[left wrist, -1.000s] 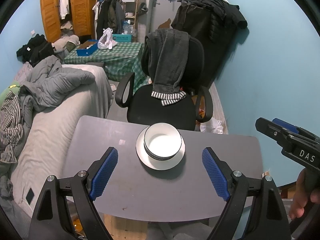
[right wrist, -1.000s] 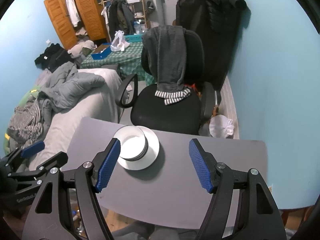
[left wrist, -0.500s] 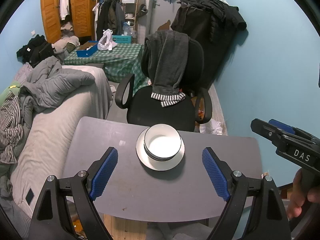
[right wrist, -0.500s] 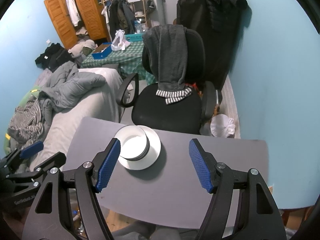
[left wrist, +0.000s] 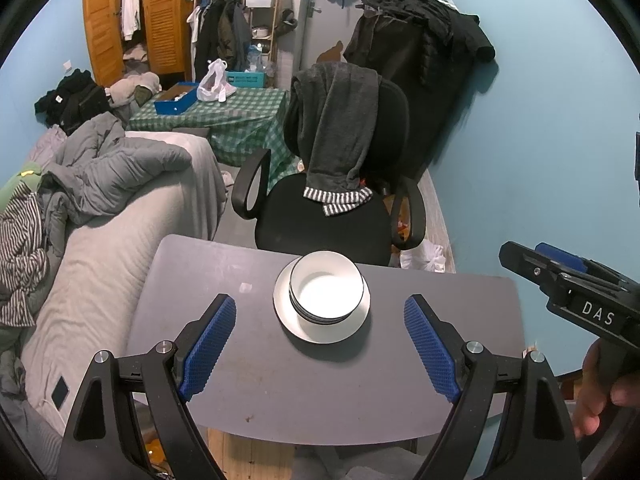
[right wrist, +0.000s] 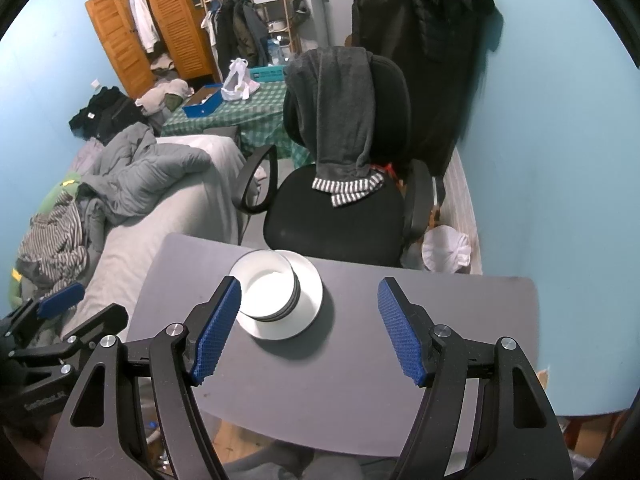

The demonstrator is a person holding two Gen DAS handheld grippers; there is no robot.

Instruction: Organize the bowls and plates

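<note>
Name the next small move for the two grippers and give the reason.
Probably pull both back: the stacked white bowls already sit nested on the round white plate on the grey table, and the left gripper and right gripper are open, empty.

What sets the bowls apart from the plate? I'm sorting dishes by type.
The bowls are deep, dark-rimmed and nested in a stack; the plate is flat, wider and plain-rimmed. The bowls sit on the plate, while the plate rests on the grey table. Both are white and round.
</note>
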